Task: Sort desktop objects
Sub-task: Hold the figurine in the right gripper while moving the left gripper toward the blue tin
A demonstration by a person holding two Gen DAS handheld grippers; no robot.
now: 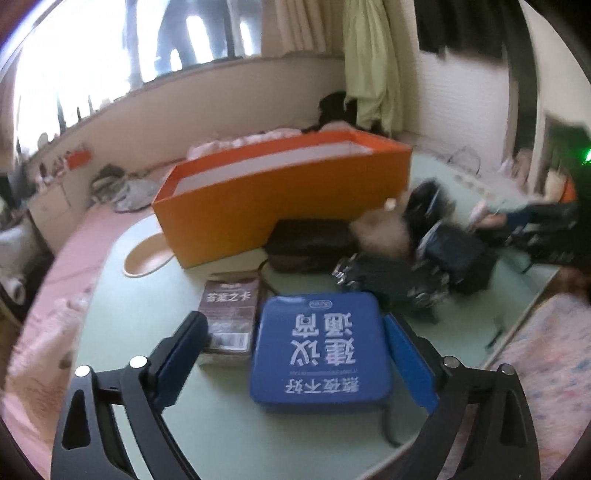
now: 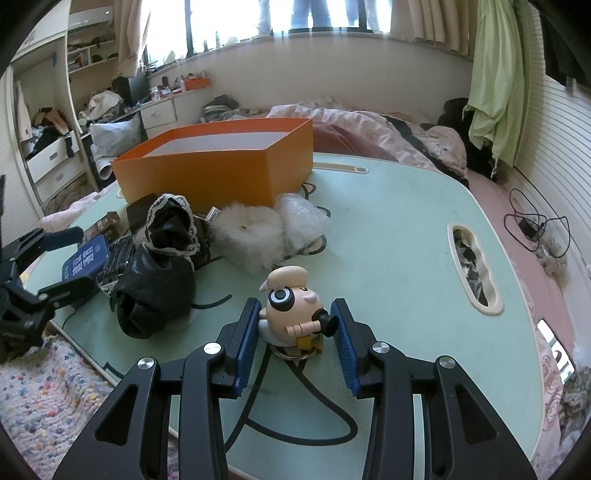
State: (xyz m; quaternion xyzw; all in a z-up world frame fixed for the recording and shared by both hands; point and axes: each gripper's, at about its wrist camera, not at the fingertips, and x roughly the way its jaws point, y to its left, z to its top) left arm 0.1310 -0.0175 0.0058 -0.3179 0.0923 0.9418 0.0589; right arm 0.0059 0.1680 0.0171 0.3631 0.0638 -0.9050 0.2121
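Bright daylight floods the window (image 2: 314, 14) above a cream ledge; beige curtains hang beside it, white drawers (image 2: 55, 162) stand left (clothes spilling out).

My left gripper (image 1: 291, 354) is matt black plastic with ribbed blue pads and shiny metal pivot bolts. Between its fingers lies a blue tin (image 1: 319, 349), smooth with a soft sheen; it looks like painted metal, though blur makes me unsure. Beside it sits a brown paper carton (image 1: 229, 314). The orange box (image 2: 214, 166) is matt cardboard, white inside. My right gripper (image 2: 295, 325) closes around a glossy plastic figurine (image 2: 291, 306). Nearby sit a white fluffy fur piece (image 2: 251, 232) and crinkled shiny black fabric (image 2: 155, 291). The table (image 2: 388, 258) is smooth pale green.
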